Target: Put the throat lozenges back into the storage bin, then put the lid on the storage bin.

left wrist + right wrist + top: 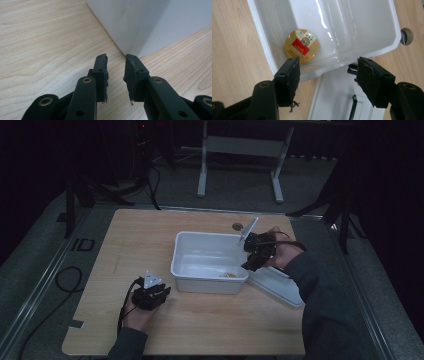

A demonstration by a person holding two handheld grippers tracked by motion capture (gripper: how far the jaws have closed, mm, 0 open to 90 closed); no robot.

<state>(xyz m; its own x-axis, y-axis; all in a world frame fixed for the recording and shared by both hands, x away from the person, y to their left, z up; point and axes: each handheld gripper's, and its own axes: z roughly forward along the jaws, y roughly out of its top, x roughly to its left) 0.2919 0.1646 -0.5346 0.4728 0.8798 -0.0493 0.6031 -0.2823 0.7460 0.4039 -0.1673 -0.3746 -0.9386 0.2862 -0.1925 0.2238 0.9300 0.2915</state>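
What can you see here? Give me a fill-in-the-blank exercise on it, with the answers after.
1. The round gold tin lies inside the white ____.
2. The lid lies flat on the ____, beside the tub.
3. The left gripper has ____ between its jaws.
4. The right gripper hangs over the tub's rim with its jaws ____.

Missing words: tub; table; nothing; open

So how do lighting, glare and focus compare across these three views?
High view: dim and underexposed, room black behind the table. Left gripper view: bright and even, jaws sharp, white bin wall soft. Right gripper view: well lit, glare streaks on the bin floor beside the gold tin.
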